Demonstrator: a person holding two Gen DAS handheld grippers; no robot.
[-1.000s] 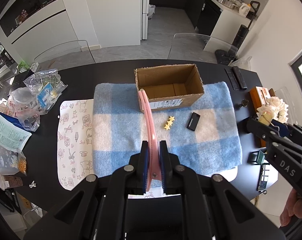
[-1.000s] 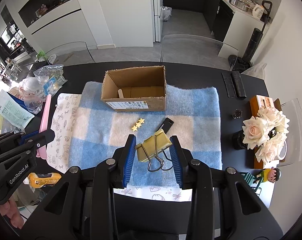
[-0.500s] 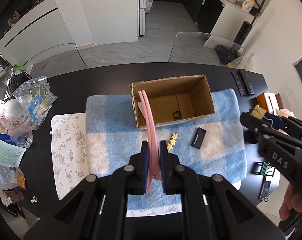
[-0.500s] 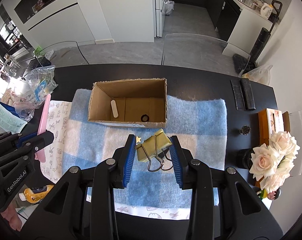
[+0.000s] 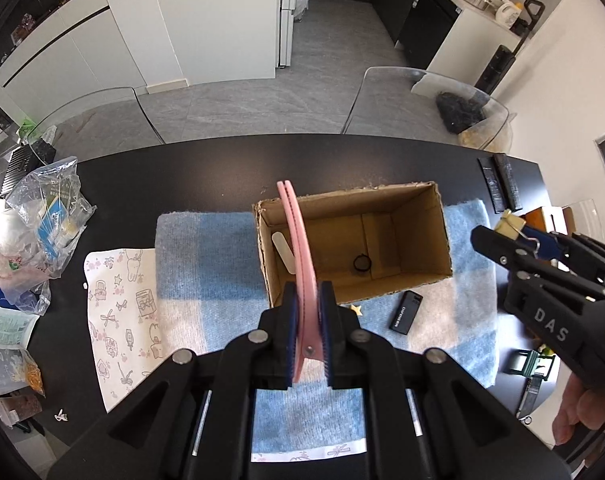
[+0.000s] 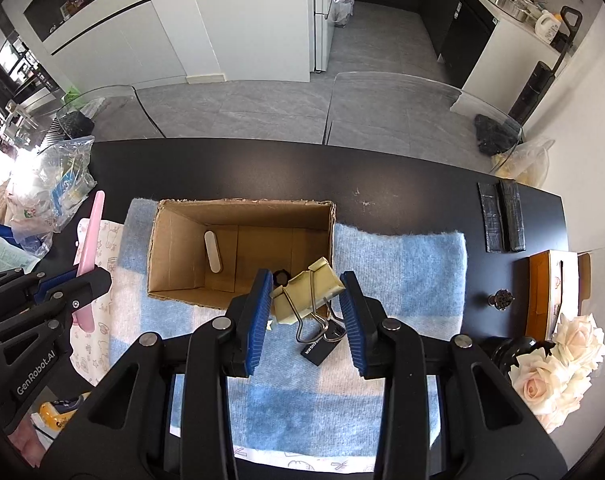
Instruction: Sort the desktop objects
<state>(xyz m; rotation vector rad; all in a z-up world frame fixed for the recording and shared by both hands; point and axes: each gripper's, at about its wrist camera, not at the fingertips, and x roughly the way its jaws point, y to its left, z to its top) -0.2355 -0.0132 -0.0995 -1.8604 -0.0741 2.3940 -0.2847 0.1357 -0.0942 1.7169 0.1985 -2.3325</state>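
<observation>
Inside the open cardboard box (image 6: 238, 258) we see a pale stick (image 6: 212, 251) and black ring (image 5: 361, 263); a black USB drive (image 5: 405, 312) and yellow star (image 5: 357, 309) remain outside. Our left gripper (image 5: 307, 336) clamps a pink hair clip (image 5: 298, 248), our right gripper (image 6: 307, 318) a cream binder clip (image 6: 308, 294).

A long pink hair clip (image 5: 300, 264) juts over the left wall of an open cardboard box (image 6: 238, 248), which sits on the counter toward its far edge. A cream binder clip (image 6: 308, 294) hangs above the box's near right corner. Inside lie a white stick (image 6: 212, 251) and a black ring (image 5: 361, 263). A black USB stick (image 5: 405, 313) lies just before the box.
</observation>
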